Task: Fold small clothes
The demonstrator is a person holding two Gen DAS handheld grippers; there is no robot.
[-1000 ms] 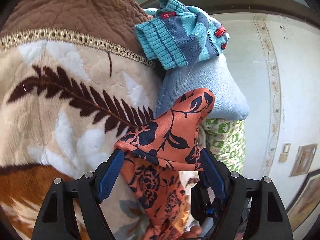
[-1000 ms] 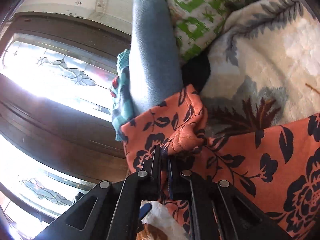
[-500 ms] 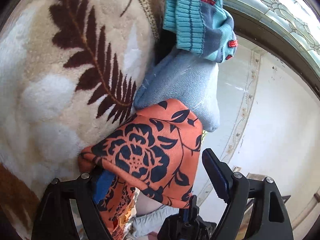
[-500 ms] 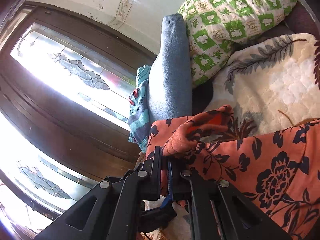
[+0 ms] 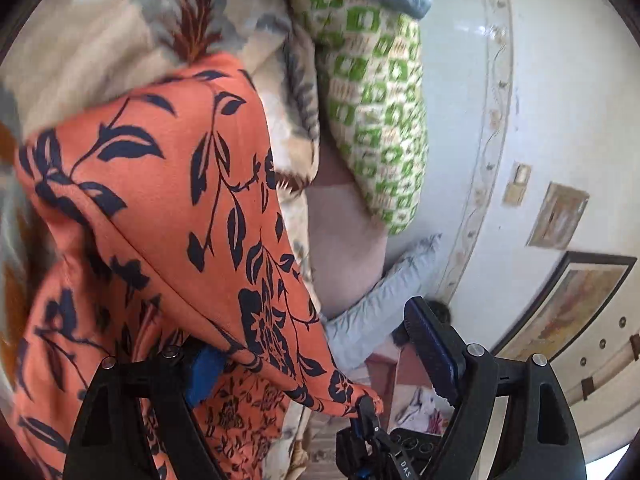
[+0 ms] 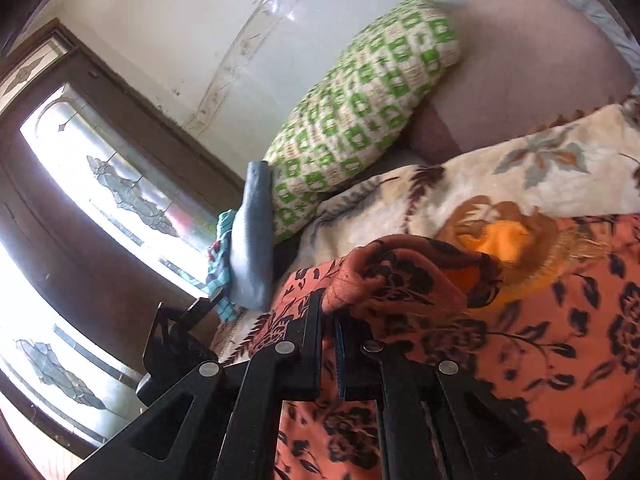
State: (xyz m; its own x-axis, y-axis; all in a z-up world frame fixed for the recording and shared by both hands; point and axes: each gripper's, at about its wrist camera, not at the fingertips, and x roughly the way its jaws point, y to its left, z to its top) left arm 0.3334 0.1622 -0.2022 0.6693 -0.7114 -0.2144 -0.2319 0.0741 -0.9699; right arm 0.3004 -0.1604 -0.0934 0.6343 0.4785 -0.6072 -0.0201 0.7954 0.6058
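An orange garment with dark navy flowers (image 5: 168,200) drapes over my left gripper (image 5: 316,352), whose jaws stand wide open; the cloth covers the left finger and the right finger (image 5: 432,344) is bare. In the right wrist view the same garment (image 6: 540,340) lies on the blanket, and my right gripper (image 6: 329,312) is shut on a bunched edge of it. A folded blue-grey cloth (image 6: 254,240) and a teal striped knit piece (image 6: 222,264) stand stacked beside the garment.
A cream blanket with leaf print (image 6: 480,176) covers the bed. A green-and-white checked pillow (image 6: 360,116) leans at the wall, also in the left wrist view (image 5: 376,112). A stained-glass window (image 6: 120,184) and framed pictures (image 5: 560,312) line the walls.
Both grippers swung away from the stacked clothes toward the pillow end. The orange garment spread wider over the left gripper. The right gripper kept its hold on the garment's edge.
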